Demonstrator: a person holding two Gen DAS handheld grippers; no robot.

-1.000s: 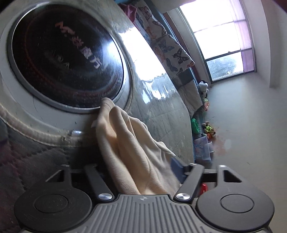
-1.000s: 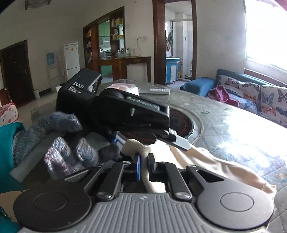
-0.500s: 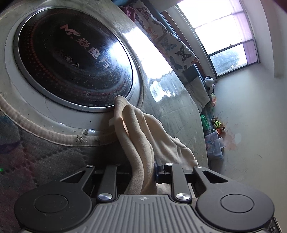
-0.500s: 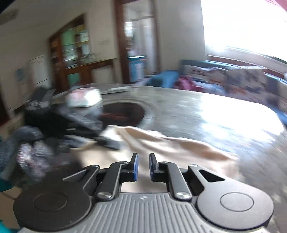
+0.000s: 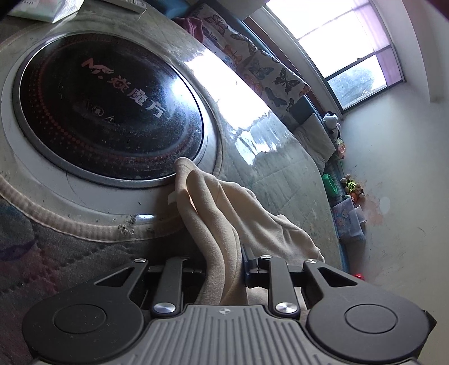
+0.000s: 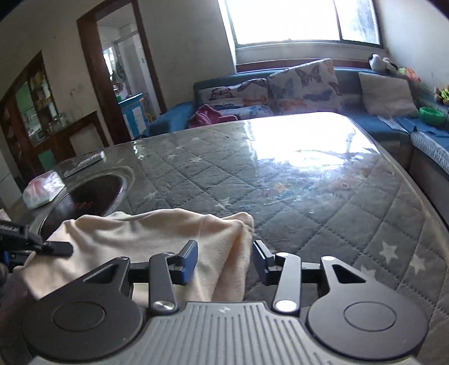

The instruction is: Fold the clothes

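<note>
1. Cream garment (image 6: 157,238) bunched on the glass-topped quilted table (image 6: 308,196), near edge, one end draped over the rim of the round black cooktop (image 5: 109,112) set into the tabletop.
2. Left gripper (image 5: 224,269) pinching a thick gathered fold of the cream garment (image 5: 219,224); cloth runs up between the jaws and fills the gap, pads pressed against it on both sides.
3. Seen from the right wrist, left gripper (image 6: 42,247) enters at the left edge, clamped on the garment's left end.
4. Right gripper (image 6: 224,258) with jaws spreading apart; blue pads stand clear, a hanging corner of the garment lies between them, touching or nearly touching the left pad, apart from the right pad.
5. Garment's right end forms a raised hump just beyond the right gripper's fingertips.
6. White plastic packet (image 6: 42,188) and a flat remote-like item (image 6: 84,164) on the far left part of the table, beyond the cooktop.
7. Blue sofa (image 6: 393,132) with butterfly cushions (image 6: 303,84) behind the table, under a bright window (image 6: 294,22); crumpled pink cloth (image 6: 207,115) on its seat.
</note>
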